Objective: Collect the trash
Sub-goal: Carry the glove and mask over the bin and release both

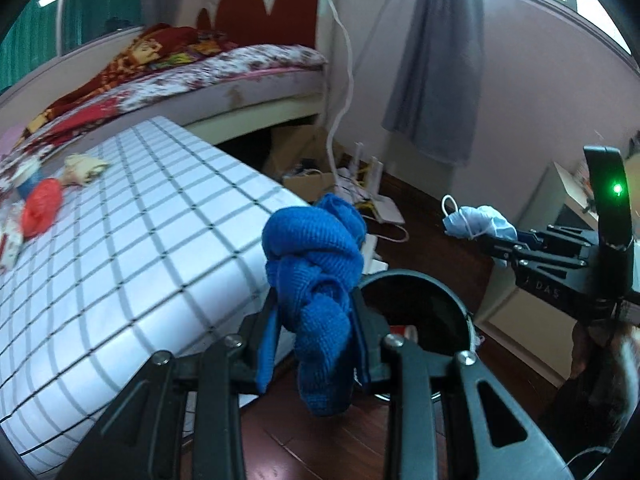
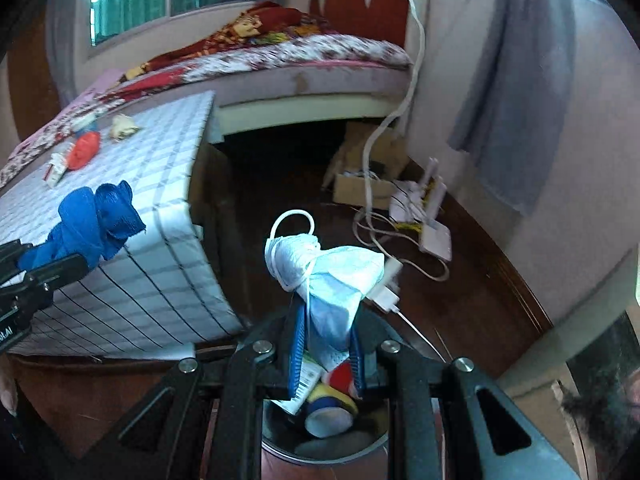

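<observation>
Clamped between my left gripper's [image 1: 316, 320] blue pads hangs a knotted blue cloth [image 1: 316, 276], just left of the black bin [image 1: 416, 312] on the floor and beside the checked table [image 1: 132, 216]. Far left of the bin, on that table, lie a red wad [image 1: 42, 208] and a crumpled paper scrap [image 1: 84, 168]. My right gripper [image 2: 326, 344] is closed on a pale blue face mask [image 2: 332, 280], held directly above the bin, where a small tape roll [image 2: 328, 412] and wrappers lie inside.

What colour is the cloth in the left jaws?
Bright blue cloth, clearest in the left wrist view.
</observation>
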Demonstrator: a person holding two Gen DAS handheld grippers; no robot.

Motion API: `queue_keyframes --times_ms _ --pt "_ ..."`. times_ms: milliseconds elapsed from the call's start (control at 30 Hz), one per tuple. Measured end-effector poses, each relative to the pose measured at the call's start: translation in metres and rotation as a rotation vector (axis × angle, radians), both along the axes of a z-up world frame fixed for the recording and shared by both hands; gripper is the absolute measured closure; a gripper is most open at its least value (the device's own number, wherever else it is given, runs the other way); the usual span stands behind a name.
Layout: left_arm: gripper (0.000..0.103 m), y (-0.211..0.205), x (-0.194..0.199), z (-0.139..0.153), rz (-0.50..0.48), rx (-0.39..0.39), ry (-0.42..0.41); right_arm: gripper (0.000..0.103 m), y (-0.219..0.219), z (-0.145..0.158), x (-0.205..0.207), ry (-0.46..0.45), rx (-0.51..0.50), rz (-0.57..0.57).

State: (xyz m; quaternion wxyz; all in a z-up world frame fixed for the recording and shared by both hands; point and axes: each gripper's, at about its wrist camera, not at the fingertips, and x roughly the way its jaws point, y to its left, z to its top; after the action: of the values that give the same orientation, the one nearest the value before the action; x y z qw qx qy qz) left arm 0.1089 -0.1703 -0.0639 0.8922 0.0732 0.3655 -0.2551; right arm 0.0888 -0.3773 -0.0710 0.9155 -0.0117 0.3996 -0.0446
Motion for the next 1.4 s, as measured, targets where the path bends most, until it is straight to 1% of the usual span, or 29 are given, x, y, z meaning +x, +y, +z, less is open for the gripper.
queue_keyframes --times_ms 167,367,633,767,833,900,933,967,1000,1033,1067,1100,1167,1267,1400 --pt "0.070 -0.030 -0.005 -0.013 -0.074 0.014 0.028 0.082 -0.024 -0.014 -0.009 0.030 0.010 -0.027" --pt "0.070 -0.058 -0.007 -0.039 -0.134 0.051 0.094 0.082 -0.042 -0.035 -0.010 0.084 0.040 -0.051" --pt "0.070 -0.073 0.008 -0.067 -0.157 0.070 0.174 0.082 -0.042 -0.062 -0.008 0.155 0.053 0.006" --pt "0.070 -0.078 0.011 -0.075 -0.166 0.076 0.194 0.082 -0.037 -0.076 -0.002 0.193 0.066 0.037" --pt "0.070 -0.079 0.013 -0.079 -0.169 0.069 0.218 0.082 -0.036 -0.082 0.001 0.212 0.062 0.049" --pt "0.068 -0.082 0.015 -0.082 -0.185 0.055 0.238 0.082 -0.036 -0.092 0.004 0.239 0.073 0.057" --pt "0.059 -0.084 0.015 -0.084 -0.183 0.052 0.233 0.082 -0.036 -0.097 0.006 0.254 0.081 0.060" --pt "0.040 -0.083 0.016 -0.085 -0.160 0.056 0.222 0.076 -0.035 -0.104 0.008 0.273 0.071 0.061" --pt "0.030 -0.081 0.016 -0.086 -0.139 0.058 0.222 0.065 -0.035 -0.110 0.009 0.290 0.046 0.050" --pt "0.017 -0.078 0.017 -0.087 -0.123 0.052 0.227 0.023 -0.038 -0.117 0.011 0.309 0.013 0.015" --pt "0.010 -0.076 0.017 -0.086 -0.109 0.053 0.222 0.001 -0.042 -0.122 0.010 0.322 0.005 -0.006" --pt "0.008 -0.074 0.016 -0.086 -0.093 0.064 0.210 0.001 -0.044 -0.123 0.010 0.321 0.011 -0.007" --pt "0.001 -0.070 0.015 -0.085 -0.072 0.079 0.190 0.001 -0.047 -0.122 0.008 0.315 -0.023 -0.027" --pt "0.001 -0.066 0.014 -0.085 -0.043 0.093 0.177 0.001 -0.050 -0.118 0.006 0.299 -0.019 -0.041" --pt "0.001 -0.063 0.011 -0.079 -0.028 0.088 0.164 0.001 -0.051 -0.110 0.005 0.275 -0.023 -0.064"
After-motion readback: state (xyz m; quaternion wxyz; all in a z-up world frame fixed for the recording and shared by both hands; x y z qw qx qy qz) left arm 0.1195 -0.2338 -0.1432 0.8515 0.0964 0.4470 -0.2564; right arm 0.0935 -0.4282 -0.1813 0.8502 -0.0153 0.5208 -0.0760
